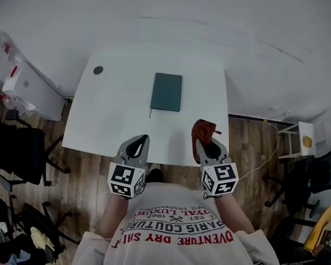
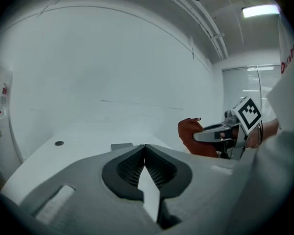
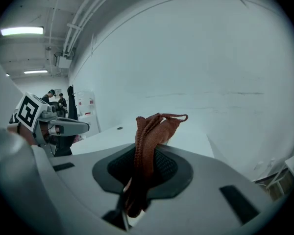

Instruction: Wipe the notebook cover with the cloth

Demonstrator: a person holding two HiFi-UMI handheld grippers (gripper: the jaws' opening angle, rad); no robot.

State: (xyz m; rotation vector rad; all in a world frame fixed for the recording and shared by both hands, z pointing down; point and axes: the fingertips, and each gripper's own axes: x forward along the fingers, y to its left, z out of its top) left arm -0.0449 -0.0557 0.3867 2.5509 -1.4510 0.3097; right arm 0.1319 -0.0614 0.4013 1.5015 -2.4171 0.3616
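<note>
A dark green notebook (image 1: 166,91) lies flat near the middle of the white table (image 1: 107,120), its cover up. My right gripper (image 1: 205,143) hovers at the table's front right edge, shut on a rust-brown cloth (image 1: 202,132) that sticks up between its jaws, the same cloth (image 3: 152,133) in the right gripper view. My left gripper (image 1: 137,146) is at the front edge to the left, jaws shut with nothing in them (image 2: 145,153). Both grippers are well short of the notebook. The left gripper view shows the right gripper (image 2: 220,133) with the cloth (image 2: 191,133).
A small dark round disc (image 1: 98,70) sits at the table's far left corner. Black office chairs (image 1: 22,153) stand on the wooden floor at left. A white cabinet (image 1: 27,84) is at the left, a white stand (image 1: 298,139) at the right.
</note>
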